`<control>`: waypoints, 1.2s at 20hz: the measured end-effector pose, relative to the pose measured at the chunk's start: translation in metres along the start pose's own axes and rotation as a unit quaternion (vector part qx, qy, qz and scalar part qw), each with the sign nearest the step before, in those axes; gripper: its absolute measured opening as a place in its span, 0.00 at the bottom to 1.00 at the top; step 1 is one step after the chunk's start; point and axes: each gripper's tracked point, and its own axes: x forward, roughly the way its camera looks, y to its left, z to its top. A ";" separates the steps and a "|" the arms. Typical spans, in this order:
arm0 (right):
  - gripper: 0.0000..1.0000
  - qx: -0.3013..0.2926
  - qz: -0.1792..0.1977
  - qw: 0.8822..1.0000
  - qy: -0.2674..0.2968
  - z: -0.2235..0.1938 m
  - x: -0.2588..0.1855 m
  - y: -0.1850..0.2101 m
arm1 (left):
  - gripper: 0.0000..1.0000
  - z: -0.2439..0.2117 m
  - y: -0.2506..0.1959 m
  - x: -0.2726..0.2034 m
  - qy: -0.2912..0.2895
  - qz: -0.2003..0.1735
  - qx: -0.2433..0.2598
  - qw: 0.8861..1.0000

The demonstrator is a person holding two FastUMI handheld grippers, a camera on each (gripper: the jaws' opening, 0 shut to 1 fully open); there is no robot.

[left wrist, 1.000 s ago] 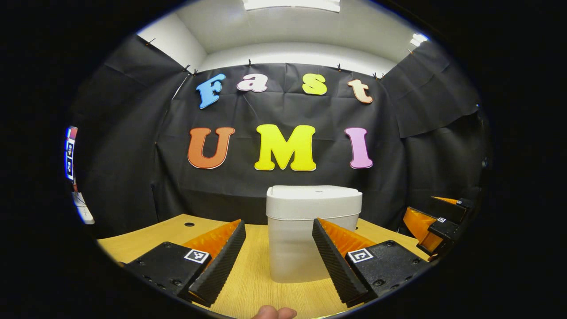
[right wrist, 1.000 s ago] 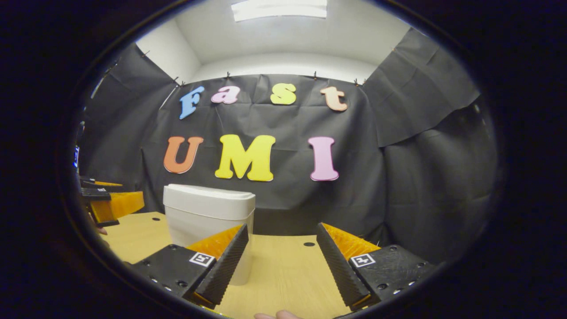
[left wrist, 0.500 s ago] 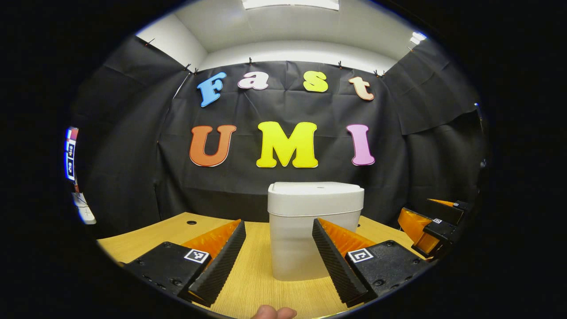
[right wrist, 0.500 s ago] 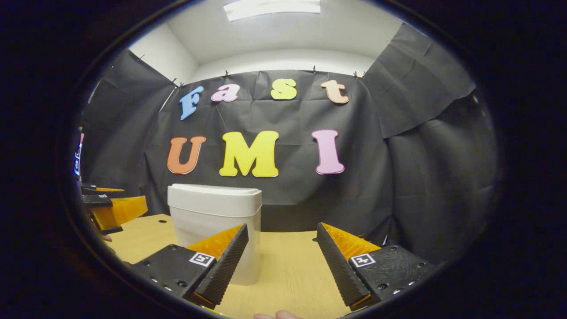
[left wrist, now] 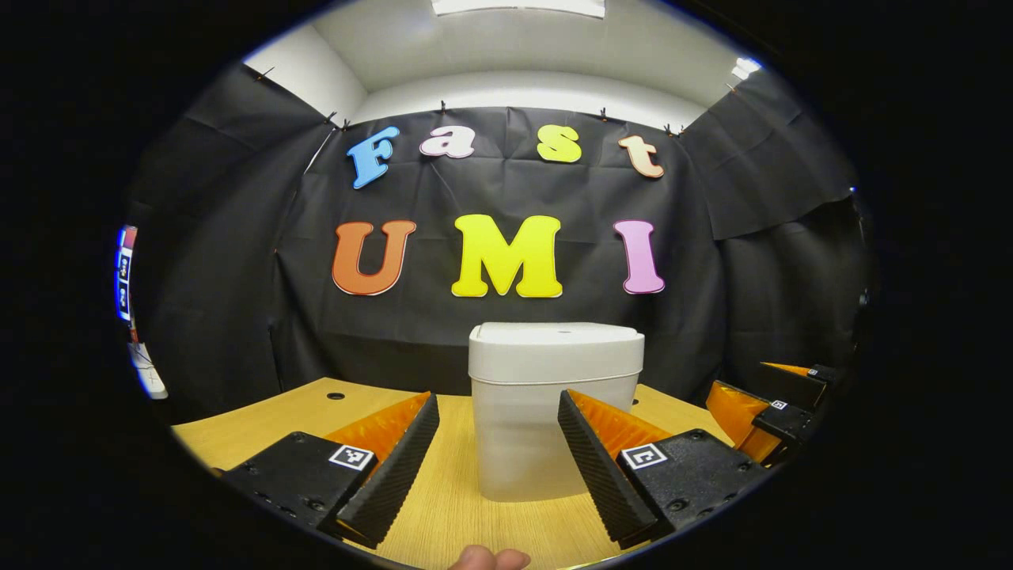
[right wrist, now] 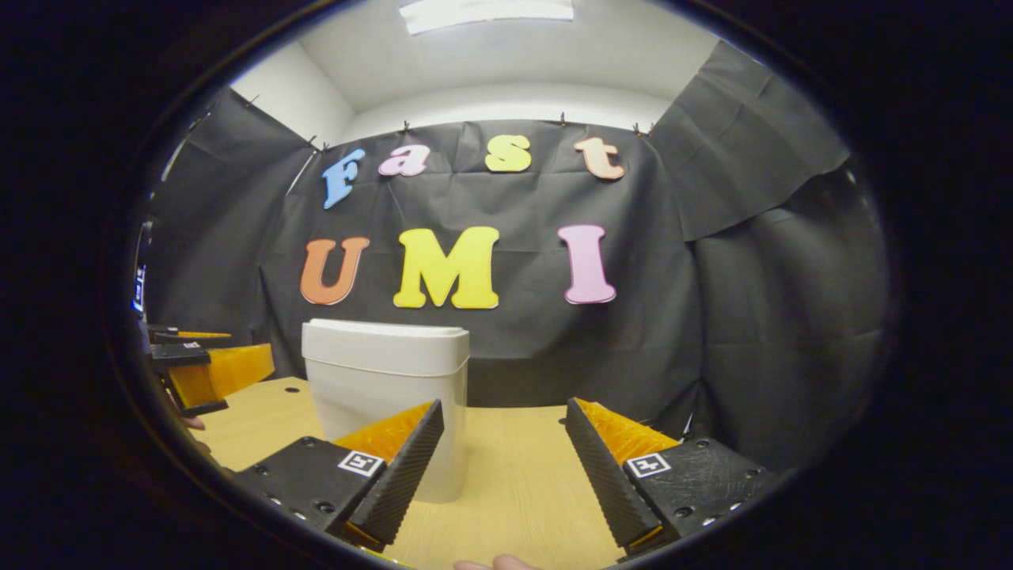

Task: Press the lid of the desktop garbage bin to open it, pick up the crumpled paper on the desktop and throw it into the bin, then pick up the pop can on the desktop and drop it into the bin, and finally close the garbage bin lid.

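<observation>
Left gripper view has both tongs [left wrist: 497,443] [right wrist: 503,451] wide and empty before the closed bin [left wrist: 554,412]; pressing its lid [left wrist: 555,344] likely comes next.

Wooden desktop [left wrist: 451,514] with 1 hole [left wrist: 336,395].

One white bin [left wrist: 554,412] with its lid [left wrist: 555,352] down, one desk [left wrist: 269,423], two claws.

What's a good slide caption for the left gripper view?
Open left hand-held gripper faces the closed white bin on the wooden desk.
</observation>
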 end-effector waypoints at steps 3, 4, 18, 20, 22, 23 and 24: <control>0.97 -0.003 0.001 1.000 -0.007 0.003 -0.003 0.000 | 0.97 0.001 0.001 0.000 -0.001 0.002 0.001 1.000; 0.97 -0.003 0.002 1.000 -0.010 0.005 -0.004 0.000 | 0.97 0.002 0.000 0.000 -0.002 0.001 -0.001 1.000; 0.95 -0.007 -0.010 1.000 -0.010 0.008 -0.004 -0.006 | 0.97 0.000 -0.004 -0.001 0.002 -0.002 -0.007 1.000; 0.95 -0.006 -0.010 1.000 -0.008 0.007 -0.003 -0.006 | 0.97 -0.001 -0.002 -0.001 0.003 -0.001 -0.006 1.000; 0.95 -0.006 -0.010 1.000 -0.006 0.005 -0.004 -0.006 | 0.98 -0.001 -0.001 0.000 0.003 0.000 -0.005 1.000; 0.95 -0.007 -0.011 1.000 -0.006 0.005 -0.004 -0.007 | 0.98 0.000 -0.001 0.000 0.004 0.001 -0.003 1.000; 0.95 -0.005 -0.011 1.000 -0.007 0.006 -0.004 -0.008 | 0.98 0.000 0.000 -0.001 0.003 0.000 -0.002 1.000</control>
